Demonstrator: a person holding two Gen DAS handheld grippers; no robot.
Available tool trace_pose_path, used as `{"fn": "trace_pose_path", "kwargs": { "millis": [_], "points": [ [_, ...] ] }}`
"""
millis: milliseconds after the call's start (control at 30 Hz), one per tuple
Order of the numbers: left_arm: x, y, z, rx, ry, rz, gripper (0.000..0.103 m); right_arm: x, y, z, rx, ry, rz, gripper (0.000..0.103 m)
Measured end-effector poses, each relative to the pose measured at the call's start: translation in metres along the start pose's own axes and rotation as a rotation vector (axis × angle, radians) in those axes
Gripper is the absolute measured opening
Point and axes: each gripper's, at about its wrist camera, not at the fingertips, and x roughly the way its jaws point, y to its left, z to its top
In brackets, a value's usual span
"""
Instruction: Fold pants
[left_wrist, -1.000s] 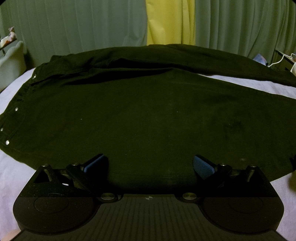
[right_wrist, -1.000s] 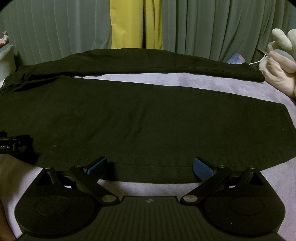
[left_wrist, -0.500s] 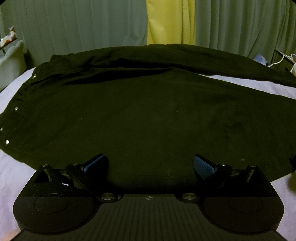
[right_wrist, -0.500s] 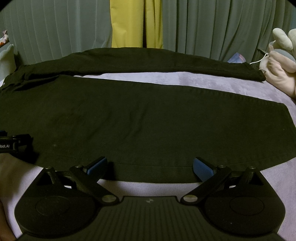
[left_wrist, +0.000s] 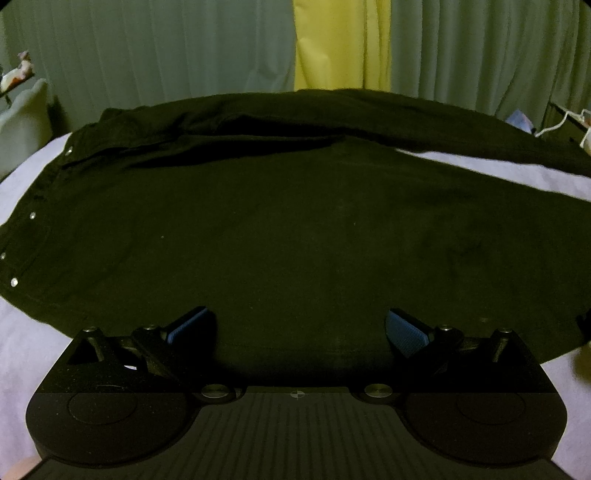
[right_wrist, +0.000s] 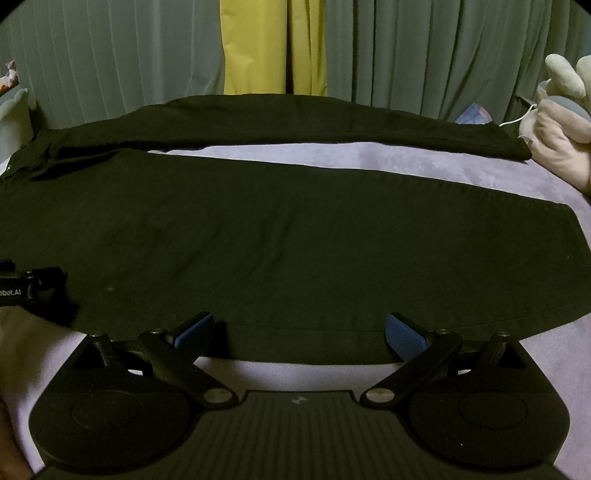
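Note:
Black pants (left_wrist: 280, 229) lie spread flat on a lilac bed cover, waistband with metal rivets to the left, both legs running to the right. In the right wrist view the near leg (right_wrist: 295, 251) fills the middle and the far leg (right_wrist: 295, 122) lies behind it with a strip of cover between. My left gripper (left_wrist: 297, 325) is open, its blue pads over the near edge of the upper leg. My right gripper (right_wrist: 299, 328) is open at the near leg's front hem edge. The left gripper's body (right_wrist: 26, 288) shows at that view's left edge.
The lilac bed cover (right_wrist: 406, 162) shows between and around the legs. Grey-green and yellow curtains (right_wrist: 258, 44) hang behind the bed. A plush toy (right_wrist: 561, 122) sits at the far right. A pale pillow (left_wrist: 22, 122) stands at the far left.

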Motion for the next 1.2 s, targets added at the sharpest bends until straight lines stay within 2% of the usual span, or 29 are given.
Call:
{"fn": "trace_pose_path", "kwargs": {
  "millis": [167,300,500,567,700,800,900,967,1033,1200],
  "points": [
    [-0.012,0.002,-0.001,-0.023,-0.073,0.028,0.103,0.001,-0.017,0.005,0.097,0.003,0.029,0.099],
    [-0.021,0.006,-0.001,-0.049,-0.138,0.028,0.103,0.014,-0.045,0.005,0.273,0.026,0.039,0.099],
    [-0.028,0.036,0.013,-0.184,-0.239,0.094,0.103,0.017,-0.076,-0.002,0.482,-0.023,0.102,0.099],
    [-0.026,0.049,0.02,-0.225,-0.266,0.144,0.103,0.016,-0.083,-0.005,0.509,-0.024,0.12,0.099],
    [-0.025,0.076,0.031,-0.292,-0.303,0.256,0.103,0.014,-0.073,0.012,0.405,0.082,0.111,0.099],
    [-0.016,0.09,0.03,-0.393,-0.295,0.316,0.103,0.012,-0.081,0.044,0.43,0.029,0.197,0.099],
    [-0.009,0.097,0.027,-0.459,-0.268,0.34,0.103,0.024,-0.101,0.096,0.499,-0.052,0.172,0.099],
    [-0.01,0.097,0.024,-0.464,-0.265,0.348,0.103,0.047,-0.117,0.137,0.549,-0.078,0.127,0.097],
    [-0.011,0.094,0.021,-0.453,-0.265,0.358,0.103,0.081,-0.119,0.177,0.559,-0.045,0.068,0.086],
    [0.006,0.08,0.026,-0.412,-0.225,0.371,0.103,0.154,-0.131,0.252,0.597,-0.004,-0.14,0.079]
  ]
}}
